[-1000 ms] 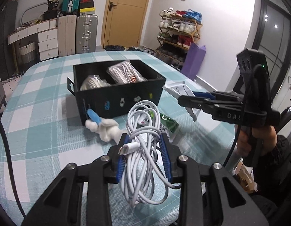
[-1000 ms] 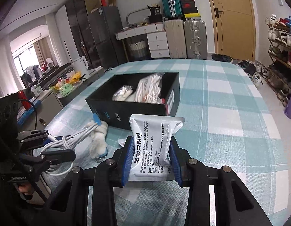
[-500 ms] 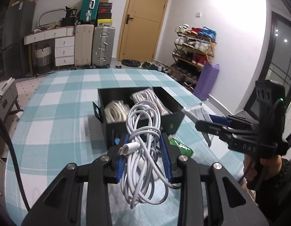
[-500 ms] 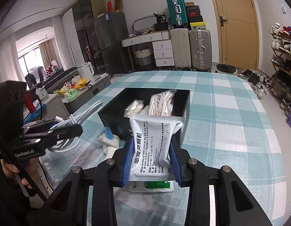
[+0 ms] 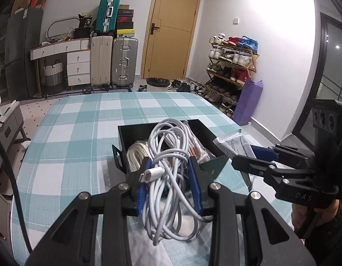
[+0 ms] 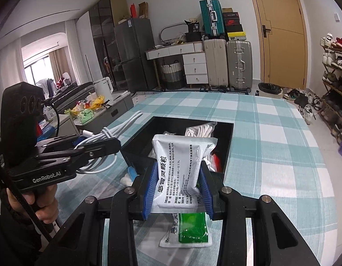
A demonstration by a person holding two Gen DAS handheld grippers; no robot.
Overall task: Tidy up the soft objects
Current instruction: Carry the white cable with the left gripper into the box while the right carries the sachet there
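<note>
Left wrist view: your left hand-held gripper [image 5: 169, 184] is clenched on the coiled white cable [image 5: 168, 155], its loops running from 12 to 6 o'clock, raised before the black box [image 5: 124, 137] on the checked counter [image 5: 71, 137]; the box holds bagged cables [image 5: 137, 157].

Right wrist view: your right hand-held gripper [image 6: 178, 190] grips the white sachet [image 6: 182, 168] upright, top toward 12 o'clock, over the box's near edge; a green sachet [image 6: 190, 230] lies beneath on the counter.

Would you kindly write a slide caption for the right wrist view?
Right gripper clamps a white printed sachet before the open black box on a teal checked tablecloth.
</note>
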